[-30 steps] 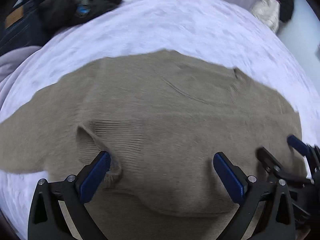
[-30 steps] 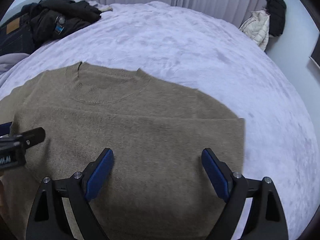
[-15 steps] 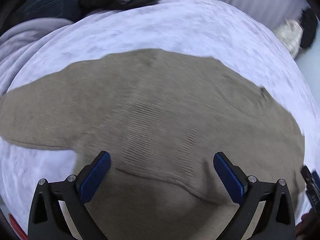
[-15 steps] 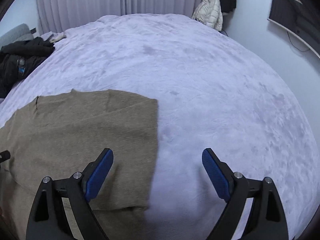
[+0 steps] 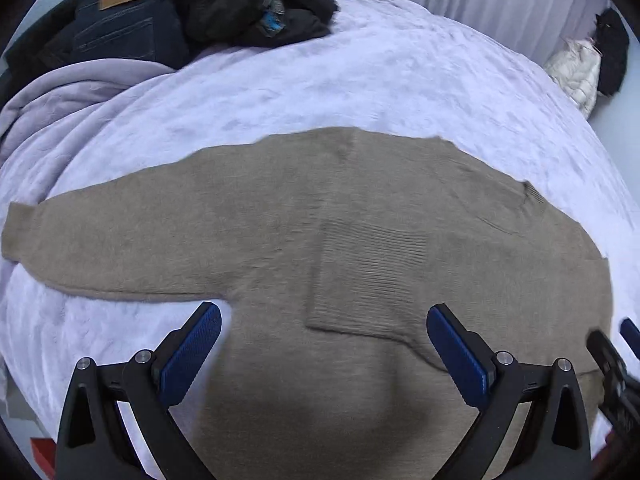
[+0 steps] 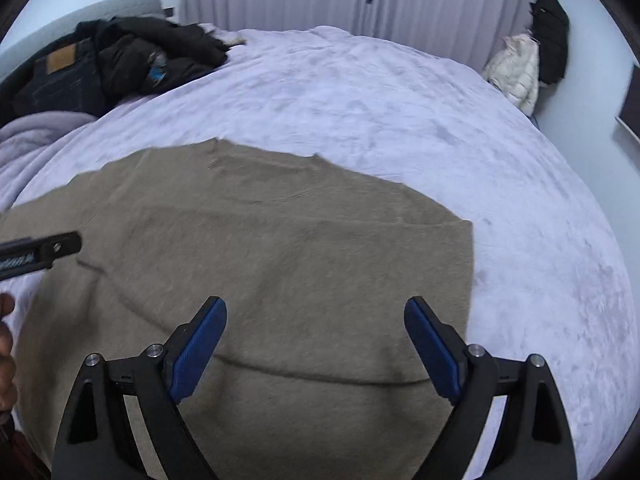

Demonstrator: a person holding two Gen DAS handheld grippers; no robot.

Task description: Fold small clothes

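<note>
Beige sweater [image 5: 360, 240], seemingly just one.

The sweater [image 5: 280, 240] is matt tan knit, fuzzy, with a ribbed cuff at centre; the bed [image 5: 400, 80] wears a plush lilac cover, softly mottled; upper left, jeans [image 5: 120, 28] of dark denim carry a tan leather-like patch; each hand-held gripper [image 6: 316, 344] is matt black plastic with textured blue pads
</note>
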